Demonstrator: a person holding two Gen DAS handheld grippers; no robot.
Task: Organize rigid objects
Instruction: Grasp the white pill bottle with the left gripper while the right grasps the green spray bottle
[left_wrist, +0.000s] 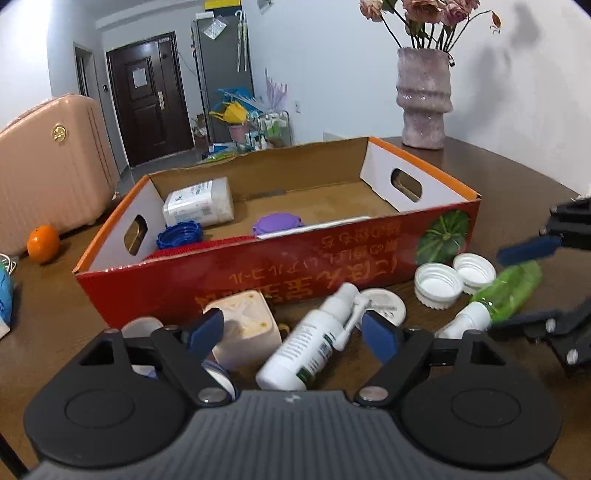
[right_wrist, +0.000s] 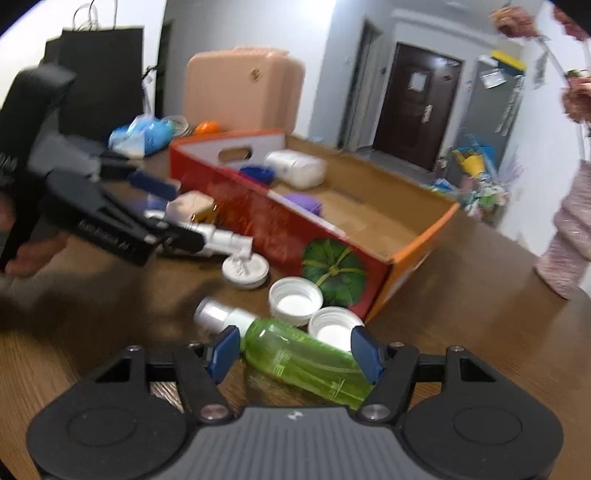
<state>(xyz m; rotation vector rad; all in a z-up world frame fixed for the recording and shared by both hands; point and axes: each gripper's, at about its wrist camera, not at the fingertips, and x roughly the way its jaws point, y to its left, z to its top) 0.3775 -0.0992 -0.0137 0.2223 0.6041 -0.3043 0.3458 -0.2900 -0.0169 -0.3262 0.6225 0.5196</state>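
A red cardboard box (left_wrist: 280, 273) stands on the brown table (left_wrist: 51, 332); inside it lie a white pack (left_wrist: 199, 203), a blue lid (left_wrist: 179, 236) and a purple lid (left_wrist: 277, 223). In front of the box my left gripper (left_wrist: 293, 334) is open, and a white spray bottle (left_wrist: 314, 343) lies on the table between its fingers, untouched. A beige square block (left_wrist: 243, 325) sits by the left finger. My right gripper (right_wrist: 295, 354) is open around a green bottle (right_wrist: 306, 363) that lies on its side. Two white caps (right_wrist: 295, 301) and a flat white lid (right_wrist: 245, 271) lie beside it.
A pink vase (left_wrist: 423, 99) with dried flowers stands behind the box's right end. An orange (left_wrist: 43, 243) and a blue bag (right_wrist: 144, 134) lie left of the box. A pink suitcase (left_wrist: 48, 166) stands beyond the table edge. A person's hand (right_wrist: 33, 254) holds the left gripper.
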